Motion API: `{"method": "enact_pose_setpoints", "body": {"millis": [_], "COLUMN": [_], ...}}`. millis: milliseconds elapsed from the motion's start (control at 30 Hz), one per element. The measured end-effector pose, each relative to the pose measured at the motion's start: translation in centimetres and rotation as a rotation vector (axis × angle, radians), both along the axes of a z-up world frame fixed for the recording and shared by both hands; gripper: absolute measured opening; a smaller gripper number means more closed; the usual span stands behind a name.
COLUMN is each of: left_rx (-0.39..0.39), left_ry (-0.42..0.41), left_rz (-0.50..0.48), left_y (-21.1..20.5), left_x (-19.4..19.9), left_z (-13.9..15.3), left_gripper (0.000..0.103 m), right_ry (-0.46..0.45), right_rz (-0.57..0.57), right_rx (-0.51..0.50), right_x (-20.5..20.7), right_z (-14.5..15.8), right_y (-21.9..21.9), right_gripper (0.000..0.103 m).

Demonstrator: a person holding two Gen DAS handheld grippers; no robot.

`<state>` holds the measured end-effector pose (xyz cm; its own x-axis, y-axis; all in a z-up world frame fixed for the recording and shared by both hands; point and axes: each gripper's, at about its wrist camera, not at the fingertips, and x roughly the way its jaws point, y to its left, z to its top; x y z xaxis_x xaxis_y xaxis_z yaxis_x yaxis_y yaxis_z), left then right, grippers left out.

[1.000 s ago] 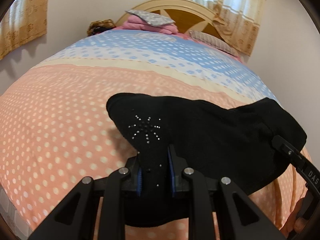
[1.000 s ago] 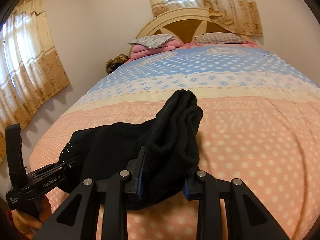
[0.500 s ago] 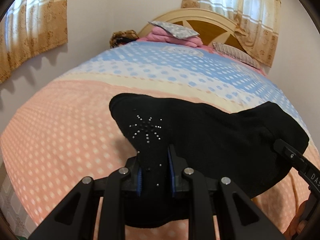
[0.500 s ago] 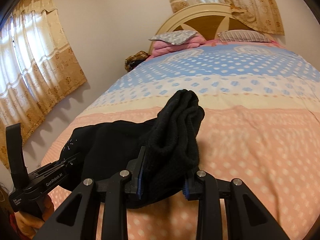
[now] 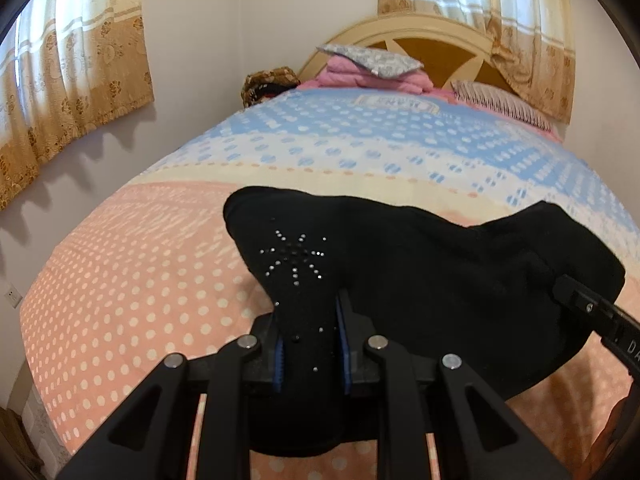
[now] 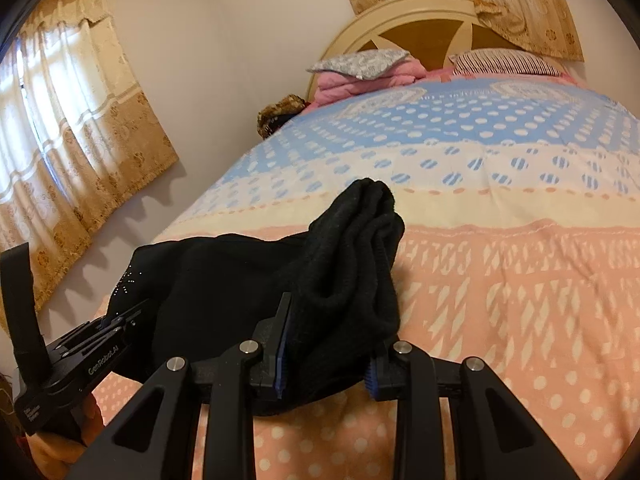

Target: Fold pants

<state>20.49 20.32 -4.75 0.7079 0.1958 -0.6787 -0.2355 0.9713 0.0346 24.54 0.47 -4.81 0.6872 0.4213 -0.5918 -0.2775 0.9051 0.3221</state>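
The black pants [image 5: 420, 280] hang bunched between my two grippers, lifted over the near end of the bed [image 5: 140, 280]. My left gripper [image 5: 310, 340] is shut on the corner with the rhinestone star [image 5: 294, 258]. My right gripper [image 6: 326, 360] is shut on a thick bunched ribbed fold of the pants [image 6: 352, 264]. Each gripper shows in the other's view: the right one [image 5: 600, 320] at the right edge, the left one [image 6: 92, 344] at the lower left. The lowest part of the pants is hidden behind the gripper bodies.
The bed has a dotted cover, peach near me, then cream and blue [image 6: 460, 120] farther off. Folded pink bedding and pillows [image 5: 372, 64] lie by the wooden headboard [image 6: 424, 28]. A wall with beige curtains [image 5: 60, 92] runs along the bed's left side.
Both grippers have moved with the pants toward the left side of the bed, so the wall and curtain show more. The grips on the pants are unchanged.
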Motion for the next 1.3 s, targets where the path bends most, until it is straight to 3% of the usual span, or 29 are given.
{"method": "enact_pose_setpoints", "body": {"millis": [100, 333, 500, 567, 733, 833, 1033, 1067, 1100, 1167, 1233, 1300], "left_rx": [0.007, -0.078, -0.021, -0.007, 0.002, 0.034, 0.111, 0.110, 0.104, 0.082, 0.069, 0.069], "left_ry": [0.035, 0.090, 0.093, 0.097, 0.105, 0.113, 0.109, 0.109, 0.108, 0.106, 0.103, 0.104], "left_rz": [0.011, 0.007, 0.002, 0.017, 0.022, 0.035, 0.045, 0.050, 0.057, 0.061, 0.061, 0.062], "left_y": [0.3, 2.3, 2.1, 2.5, 3.2, 2.7, 1.8, 1.8, 2.1, 2.5, 2.6, 2.5], "left_x": [0.2, -0.1, -0.4, -0.6, -0.6, -0.2, -0.1, 0.0, 0.0, -0.1, -0.1, -0.1], "left_z": [-1.3, -3.2, -3.7, -3.6, -4.0, -4.0, -4.0, -4.0, -4.0, -4.1, -4.1, -4.2], "left_gripper": [0.021, 0.026, 0.043, 0.058, 0.067, 0.069, 0.070, 0.072, 0.074, 0.076, 0.076, 0.076], "right_ry": [0.031, 0.127, 0.181, 0.202, 0.223, 0.210, 0.121, 0.129, 0.133, 0.171, 0.215, 0.183], "right_rz": [-0.002, 0.018, 0.035, 0.038, 0.064, 0.058, 0.062, 0.062, 0.048, 0.020, 0.007, -0.029], "right_rx": [-0.023, -0.062, -0.019, 0.008, 0.031, -0.050, -0.313, -0.309, -0.293, -0.222, -0.075, -0.019], "right_x": [0.8, 2.2, 3.0, 3.4, 3.9, 4.2, 4.7, 4.7, 4.8, 5.1, 4.6, 3.3], "right_z": [-1.2, -4.0, -5.2, -5.6, -5.6, -5.2, -4.2, -4.5, -4.6, -4.8, -4.6, -3.7], "right_y": [0.1, -0.4, -1.1, -1.7, -2.0, -1.2, 1.8, 1.7, 1.2, -0.5, -2.9, -4.1], "right_gripper": [0.030, 0.031, 0.036, 0.041, 0.041, 0.041, 0.042, 0.048, 0.060, 0.070, 0.070, 0.070]}}
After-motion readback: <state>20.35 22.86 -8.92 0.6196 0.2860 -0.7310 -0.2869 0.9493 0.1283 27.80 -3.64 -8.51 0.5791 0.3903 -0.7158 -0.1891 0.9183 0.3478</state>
